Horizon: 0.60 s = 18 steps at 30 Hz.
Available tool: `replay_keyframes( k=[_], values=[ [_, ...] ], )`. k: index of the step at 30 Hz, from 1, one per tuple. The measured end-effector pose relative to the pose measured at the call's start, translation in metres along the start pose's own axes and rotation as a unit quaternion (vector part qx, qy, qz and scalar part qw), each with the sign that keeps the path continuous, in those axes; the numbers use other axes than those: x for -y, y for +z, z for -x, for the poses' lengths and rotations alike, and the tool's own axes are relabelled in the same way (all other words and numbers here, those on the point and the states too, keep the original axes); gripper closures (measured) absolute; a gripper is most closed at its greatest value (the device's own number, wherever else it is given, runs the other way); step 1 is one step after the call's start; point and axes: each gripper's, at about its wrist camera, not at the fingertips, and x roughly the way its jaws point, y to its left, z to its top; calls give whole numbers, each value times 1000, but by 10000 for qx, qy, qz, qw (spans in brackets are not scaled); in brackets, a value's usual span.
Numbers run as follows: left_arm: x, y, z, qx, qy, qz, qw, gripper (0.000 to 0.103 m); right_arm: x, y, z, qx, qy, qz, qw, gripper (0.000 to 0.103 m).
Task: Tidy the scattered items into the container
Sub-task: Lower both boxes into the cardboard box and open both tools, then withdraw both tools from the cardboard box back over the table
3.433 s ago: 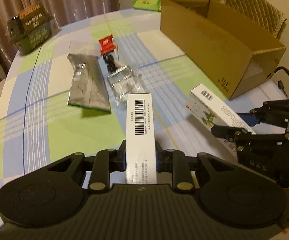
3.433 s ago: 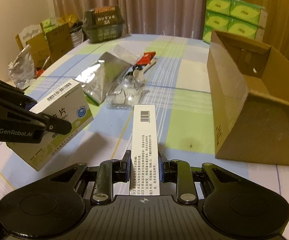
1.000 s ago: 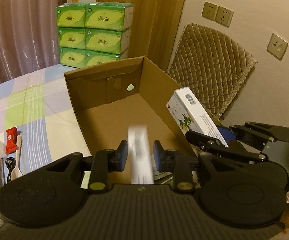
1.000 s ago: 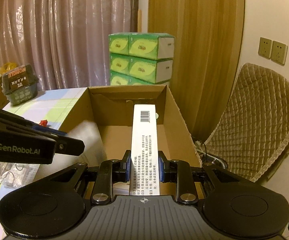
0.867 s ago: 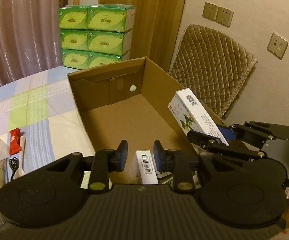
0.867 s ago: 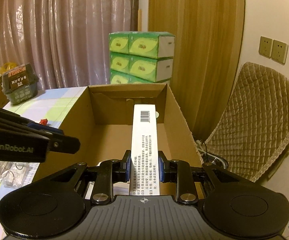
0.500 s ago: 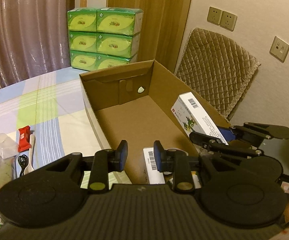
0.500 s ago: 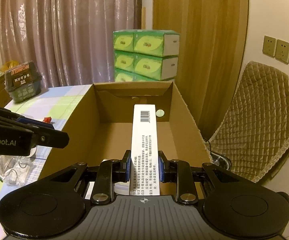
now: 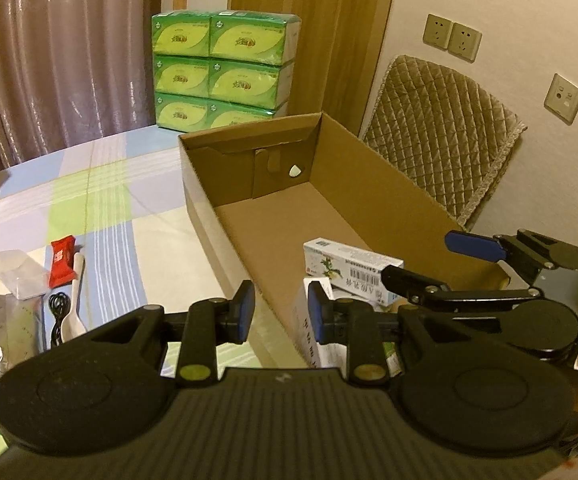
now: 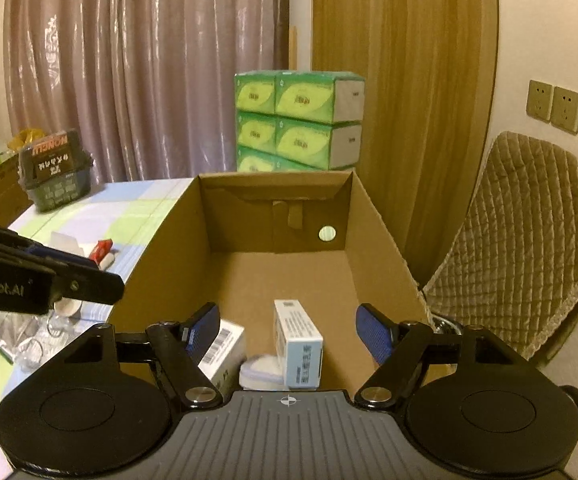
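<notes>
The right hand-held gripper has just been opening; its jaws stand wide, and the long white box lies released between them, touching neither pad, inside the cardboard box. The left hand-held gripper stands slightly parted and empty over the near wall. Another white box lies inside too

one cardboard box, two cartons

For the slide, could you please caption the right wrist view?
Right claw, just opened, above a white carton lying free in the cardboard box.
</notes>
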Motion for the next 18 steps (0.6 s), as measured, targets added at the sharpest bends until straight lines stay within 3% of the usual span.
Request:
replay_keyframes(
  k=[12,18],
  values=[
    [-12,-18,26,-8,121,59,9999,77,-20,-7,23,12,71,91,9999,30],
    [-32,-39,54,-29,319,150,9994,70,-42,-7,42,89,174,207,9996,30]
  ],
)
